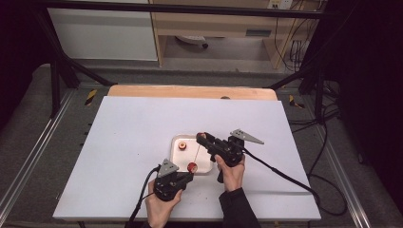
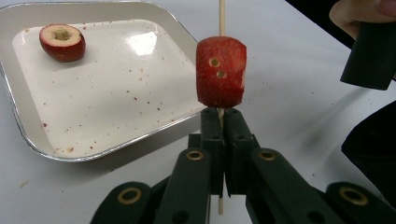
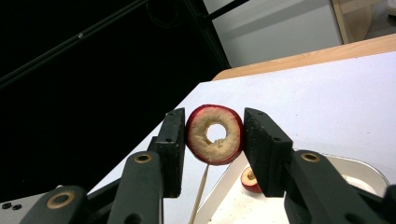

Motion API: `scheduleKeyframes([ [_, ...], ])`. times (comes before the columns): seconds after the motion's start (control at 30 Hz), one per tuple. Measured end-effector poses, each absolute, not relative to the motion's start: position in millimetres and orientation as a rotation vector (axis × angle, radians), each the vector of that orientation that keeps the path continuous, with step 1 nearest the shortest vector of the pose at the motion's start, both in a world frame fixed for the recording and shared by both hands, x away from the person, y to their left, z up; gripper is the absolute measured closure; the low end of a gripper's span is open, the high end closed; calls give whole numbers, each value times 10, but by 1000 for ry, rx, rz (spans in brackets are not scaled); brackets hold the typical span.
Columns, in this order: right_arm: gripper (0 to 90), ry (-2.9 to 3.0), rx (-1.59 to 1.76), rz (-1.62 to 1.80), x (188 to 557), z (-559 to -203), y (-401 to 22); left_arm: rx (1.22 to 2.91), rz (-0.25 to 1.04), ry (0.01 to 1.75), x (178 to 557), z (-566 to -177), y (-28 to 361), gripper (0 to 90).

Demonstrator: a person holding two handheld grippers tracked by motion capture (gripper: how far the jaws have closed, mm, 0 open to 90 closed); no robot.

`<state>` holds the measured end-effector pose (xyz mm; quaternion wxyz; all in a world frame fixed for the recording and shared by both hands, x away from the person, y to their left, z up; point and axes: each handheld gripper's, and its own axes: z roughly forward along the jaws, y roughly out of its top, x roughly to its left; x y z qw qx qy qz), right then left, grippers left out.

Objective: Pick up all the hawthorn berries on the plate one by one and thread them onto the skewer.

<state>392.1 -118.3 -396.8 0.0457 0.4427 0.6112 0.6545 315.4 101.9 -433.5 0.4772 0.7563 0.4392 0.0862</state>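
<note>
— White sheet over the surface (image 1: 142,142), seen from the high view; near the lower middle of the frame we find a small tray (image 1: 177,140) with a red fruit piece (image 1: 182,147) lying in it.

— And we see both hands at the bottom edge. The left gripper (image 1: 189,174) sits at the tray's lower right corner with a red fruit chunk (image 1: 192,166) at its tip; the right gripper (image 1: 203,138) reaches to the tray's upper right corner, holding something red there.

— From the left gripper view, we see its fingers (image 2: 212,135) closed tight on a thin wooden skewer (image 2: 222,16) that stands upright. The fruit chunk (image 2: 221,72) is threaded on it just above the fingers. The halved fruit piece (image 2: 62,43) lies in the tray (image 2: 28,135) at upper left.

— From the right gripper view, we see its fingers (image 3: 173,149) clamped on either side of a cored fruit ring (image 3: 215,134) at frame centre, its hole facing the camera. The skewer (image 3: 200,196) runs below it, and another fruit piece (image 3: 251,182) rests in the tray (image 3: 369,169) at lower right.
</note>
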Motion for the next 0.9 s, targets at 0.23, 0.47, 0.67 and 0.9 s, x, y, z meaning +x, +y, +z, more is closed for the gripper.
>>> scheduleKeyframes([
  [0.23, 607, 1873, 1349, 1992, 3920, -3991, -1169, 1824, 193, 1082, 3157, -4329, 1018, 881],
  [0.47, 607, 1851, 1316, 1991, 3890, -4042, -1130, 1773, 151, 1124, 3168, -4340, 992, 881],
  [0.67, 607, 1829, 1302, 1994, 3856, -4074, -1104, 1759, 144, 1146, 3182, -4365, 974, 881],
  [0.9, 607, 1829, 1354, 1991, 3845, -4041, -1119, 1752, 177, 1136, 3164, -4377, 957, 882],
])
